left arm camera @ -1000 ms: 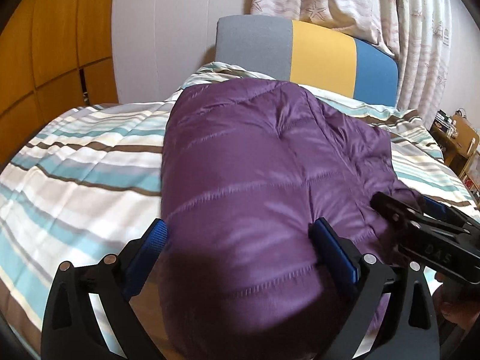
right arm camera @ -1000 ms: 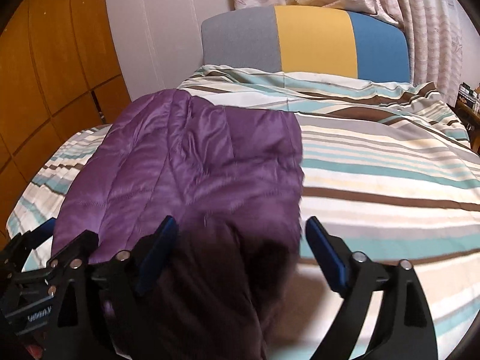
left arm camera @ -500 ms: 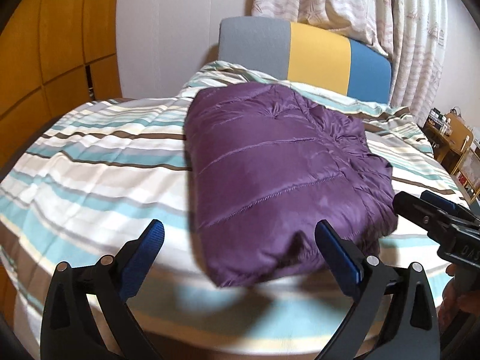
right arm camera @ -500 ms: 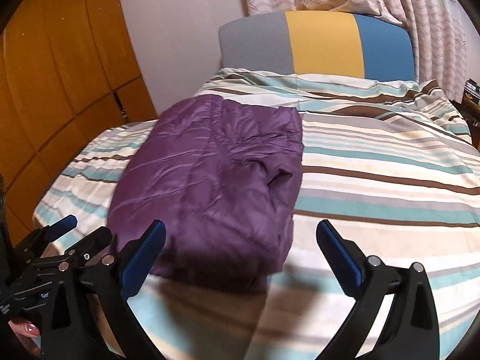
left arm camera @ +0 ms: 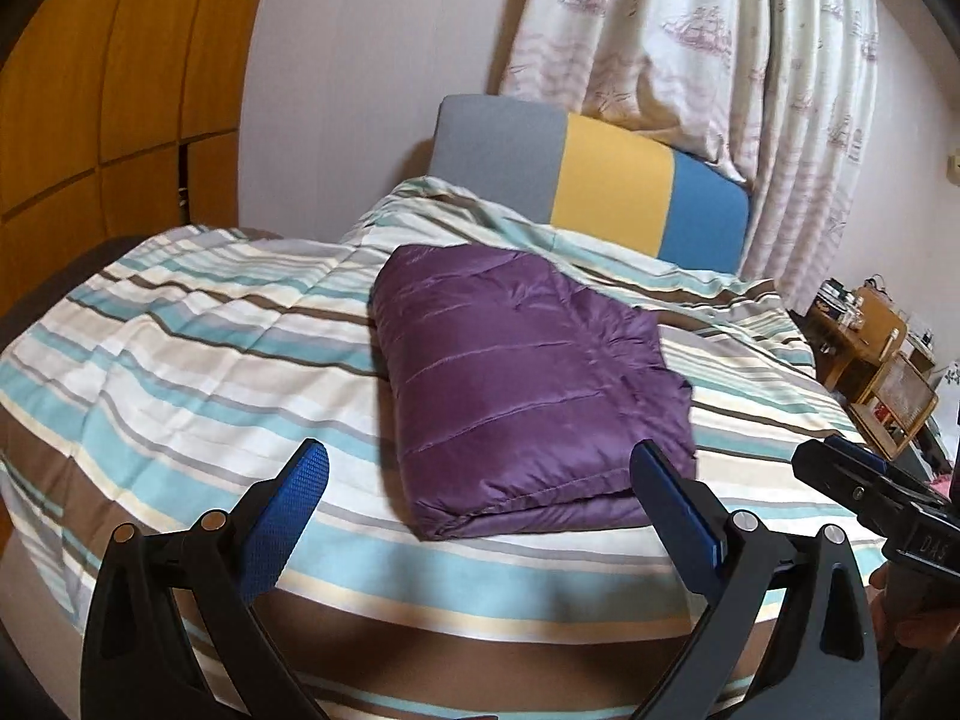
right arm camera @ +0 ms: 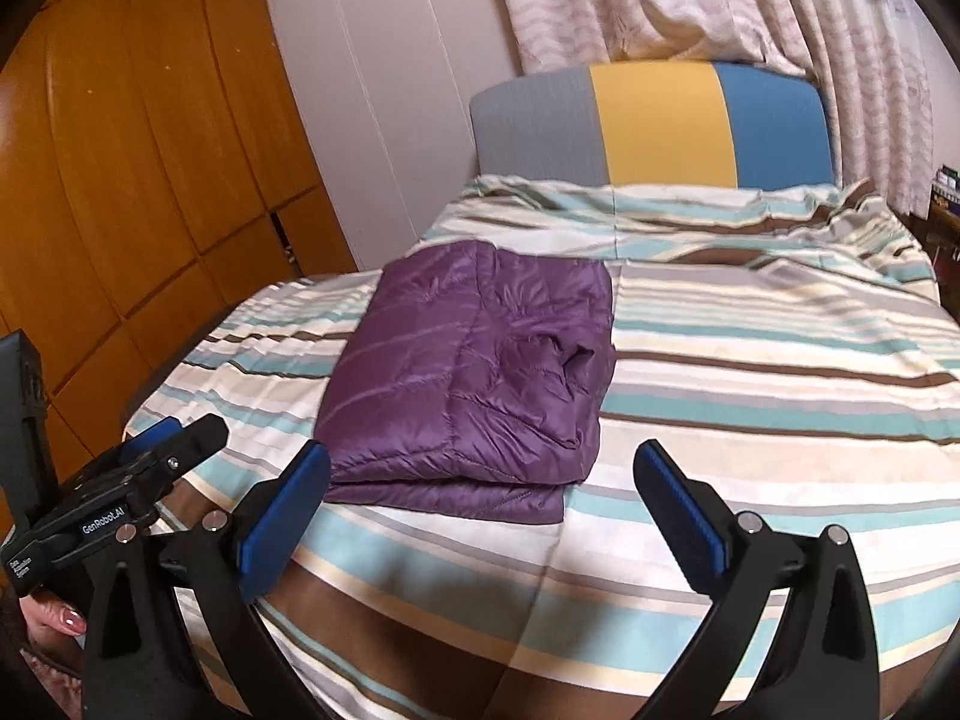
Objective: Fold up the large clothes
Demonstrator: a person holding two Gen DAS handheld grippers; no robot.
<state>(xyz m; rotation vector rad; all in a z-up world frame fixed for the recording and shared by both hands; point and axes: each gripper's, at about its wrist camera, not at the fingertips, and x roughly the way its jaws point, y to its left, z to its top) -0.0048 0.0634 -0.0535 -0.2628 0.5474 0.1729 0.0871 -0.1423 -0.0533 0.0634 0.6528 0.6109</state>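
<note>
Purple down jacket (left arm camera: 528, 390) lies folded into a thick rectangle on the striped bedspread (left arm camera: 198, 354) of the bed, toward the near edge and well short of the headboard (left arm camera: 594, 186) with its grey, yellow and blue panels. In your right wrist view the jacket (right arm camera: 474, 384) sits left of centre, its stacked layers showing along the near edge. Your left claw (left arm camera: 480, 516) stands wide apart with nothing between its blue pads (left arm camera: 288, 510); it hangs over the near edge of the bed, clear of the jacket. Your right claw (right arm camera: 480, 516) is likewise spread wide and empty, just short of the jacket's near edge without touching it. Each claw shows in the other's view: the right one (left arm camera: 864, 492) at the far right, the left one (right arm camera: 162, 450) at the lower left, with your fingers (right arm camera: 60, 618) on its handle. Wooden wardrobe doors (right arm camera: 120, 168) stand to the left, patterned curtains (left arm camera: 690, 48) behind the headboard, and a small wooden shelf (left arm camera: 870, 348) to the right of the bed.
</note>
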